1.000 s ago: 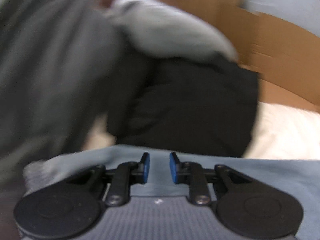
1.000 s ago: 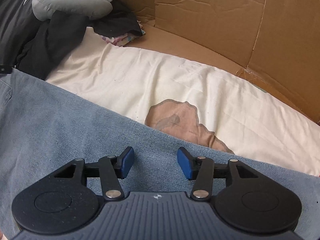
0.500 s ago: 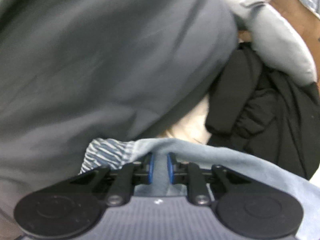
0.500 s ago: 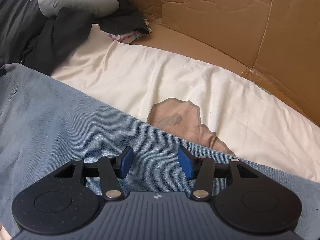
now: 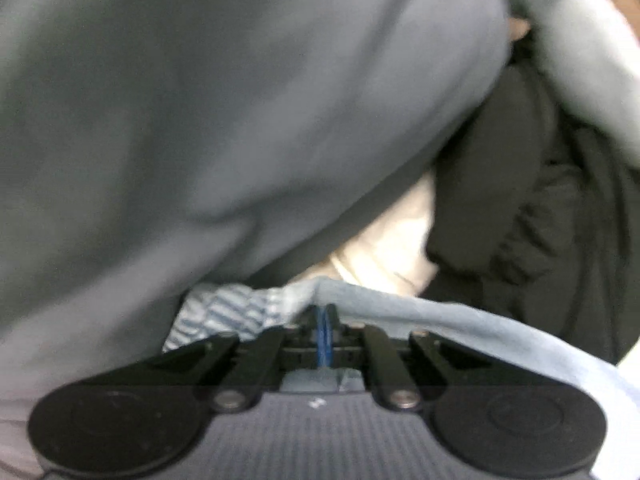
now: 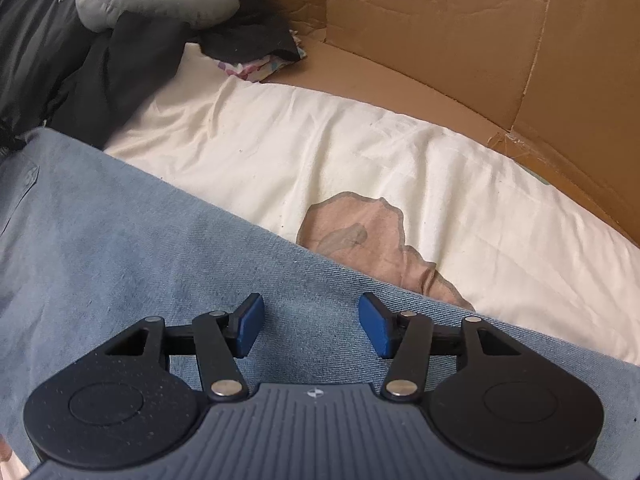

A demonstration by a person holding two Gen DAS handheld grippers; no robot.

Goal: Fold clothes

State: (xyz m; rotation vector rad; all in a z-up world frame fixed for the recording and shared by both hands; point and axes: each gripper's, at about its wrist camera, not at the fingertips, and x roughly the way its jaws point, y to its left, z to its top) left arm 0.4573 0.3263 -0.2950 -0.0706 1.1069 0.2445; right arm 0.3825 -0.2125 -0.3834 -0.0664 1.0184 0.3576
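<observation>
Pinching hand: the left gripper point(image 5: 325, 330) had just been closing, and its blue pads stood all but together on a raised fold at the edge of the denim garment point(image 5: 420, 316)
Waiting hand: the right gripper point(image 6: 311, 328) hovered over the denim garment point(image 6: 132, 248) with its jaws well apart and nothing between them
Task's thing: the denim lay spread on the cream sheet point(image 6: 320, 144), its far edge running slantwise from upper left to lower right; a striped lining point(image 5: 218, 316) showed just beside the pinch
Surroundings: a grey garment point(image 5: 240, 112) filled most of the left wrist view, with black clothing point(image 5: 520, 208) to its right; the cardboard wall point(image 6: 440, 24) stood behind the sheet
Risk, shallow bite: the fold looked thin, so it could have slipped from the pads once pulled, the cause being little cloth between them
Risk, wrong layers: whether one layer or several were caught could not be told; a single layer would probably have dragged the fold askew
Risk, snagging: the grey garment hung close over the pinch and might have been carried along
Risk, one-handed lift: with the right side unheld, the denim would likely have bunched rather than folded flat
</observation>
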